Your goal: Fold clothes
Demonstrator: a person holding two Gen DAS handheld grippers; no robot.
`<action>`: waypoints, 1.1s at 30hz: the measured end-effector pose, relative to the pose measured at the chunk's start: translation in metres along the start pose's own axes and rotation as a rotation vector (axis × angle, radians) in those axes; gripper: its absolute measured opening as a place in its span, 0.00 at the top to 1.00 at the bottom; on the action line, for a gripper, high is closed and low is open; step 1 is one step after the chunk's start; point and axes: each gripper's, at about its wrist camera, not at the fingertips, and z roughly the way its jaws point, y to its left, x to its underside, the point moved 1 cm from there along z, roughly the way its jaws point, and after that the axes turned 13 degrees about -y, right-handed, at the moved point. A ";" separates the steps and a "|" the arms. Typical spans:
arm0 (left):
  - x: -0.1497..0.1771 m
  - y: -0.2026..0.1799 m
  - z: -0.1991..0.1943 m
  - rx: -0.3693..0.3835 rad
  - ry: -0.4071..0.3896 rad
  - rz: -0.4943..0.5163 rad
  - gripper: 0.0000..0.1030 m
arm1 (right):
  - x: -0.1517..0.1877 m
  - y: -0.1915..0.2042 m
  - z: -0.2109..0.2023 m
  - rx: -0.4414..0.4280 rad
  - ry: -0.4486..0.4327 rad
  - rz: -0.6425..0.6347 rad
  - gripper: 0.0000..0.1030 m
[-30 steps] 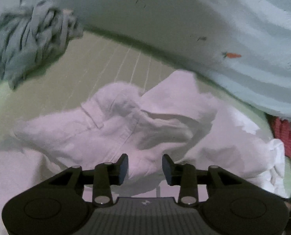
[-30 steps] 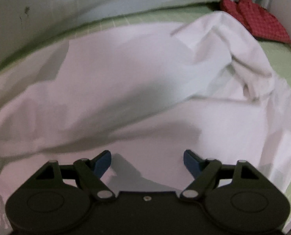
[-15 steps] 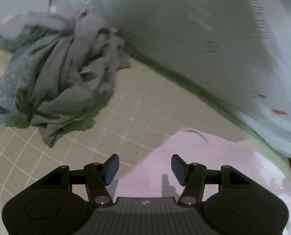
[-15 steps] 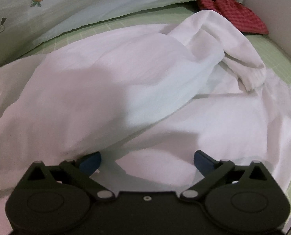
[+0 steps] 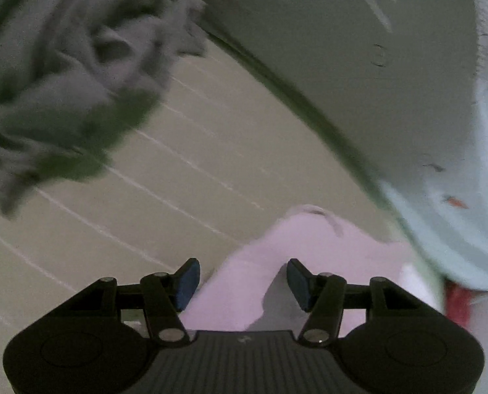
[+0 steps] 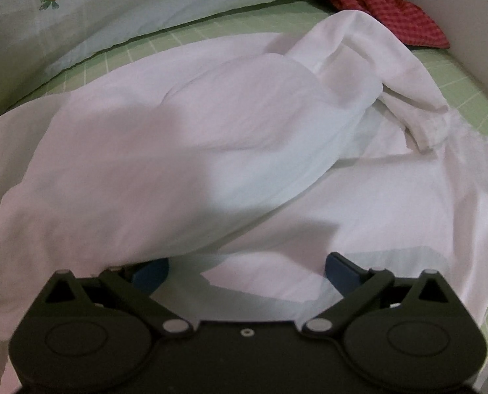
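A white garment (image 6: pixel 211 151) lies rumpled on the green gridded mat (image 6: pixel 467 92); one sleeve with a cuff (image 6: pixel 428 131) lies at the right. My right gripper (image 6: pixel 247 271) is open just above the cloth near its front edge; a fold covers part of its left fingertip (image 6: pixel 148 272). In the left wrist view a corner of the white garment (image 5: pixel 296 249) lies between the open jaws of my left gripper (image 5: pixel 242 282), which holds nothing. The view is blurred.
A crumpled grey garment (image 5: pixel 66 75) lies on the mat at the far left. A pale blue pillow with carrot print (image 6: pixel 129 3) runs along the back. A red checked cloth (image 6: pixel 388 16) lies at the far right beside a white wall (image 6: pixel 457 16).
My left gripper has swung left off the white garment toward the grey one and opened wider. My right gripper has moved forward, and a fold now drapes over its left finger.
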 end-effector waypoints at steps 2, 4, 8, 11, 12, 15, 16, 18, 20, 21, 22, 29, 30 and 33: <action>0.008 -0.015 0.001 0.009 0.007 0.026 0.43 | -0.003 -0.001 -0.001 -0.009 0.008 0.003 0.09; 0.018 -0.034 -0.001 0.012 0.012 0.085 0.43 | -0.008 -0.001 -0.009 -0.014 -0.015 0.010 0.19; 0.039 -0.058 -0.019 0.041 0.002 0.118 0.43 | -0.029 0.005 -0.032 -0.061 -0.115 0.055 0.19; 0.058 -0.073 -0.028 0.077 0.019 0.129 0.43 | -0.047 0.023 -0.040 -0.172 -0.147 0.075 0.19; 0.066 -0.079 -0.029 0.081 0.030 0.141 0.43 | -0.052 0.031 -0.040 -0.214 -0.146 0.083 0.19; 0.079 -0.090 -0.029 0.070 0.038 0.188 0.43 | -0.059 0.056 -0.037 -0.299 -0.130 0.095 0.20; 0.080 -0.092 -0.030 0.070 0.039 0.200 0.43 | -0.061 0.063 -0.041 -0.314 -0.148 0.090 0.21; 0.081 -0.093 -0.034 0.071 0.034 0.206 0.43 | -0.065 0.074 -0.053 -0.338 -0.206 0.080 0.21; 0.080 -0.091 -0.037 0.074 0.029 0.199 0.43 | -0.069 0.084 -0.065 -0.358 -0.251 0.063 0.17; 0.079 -0.091 -0.038 0.074 0.026 0.196 0.43 | -0.072 0.089 -0.068 -0.377 -0.261 0.053 0.15; 0.079 -0.091 -0.039 0.075 0.023 0.192 0.43 | -0.075 0.095 -0.067 -0.407 -0.245 0.055 0.14; 0.073 -0.091 -0.031 0.084 0.045 0.185 0.42 | -0.092 0.153 -0.019 -0.586 0.011 0.184 0.14; 0.072 -0.089 -0.032 0.090 0.048 0.177 0.42 | -0.092 0.159 -0.007 -0.587 0.062 0.226 0.14; 0.071 -0.086 -0.032 0.099 0.055 0.167 0.42 | -0.090 0.172 0.024 -0.573 0.186 0.314 0.14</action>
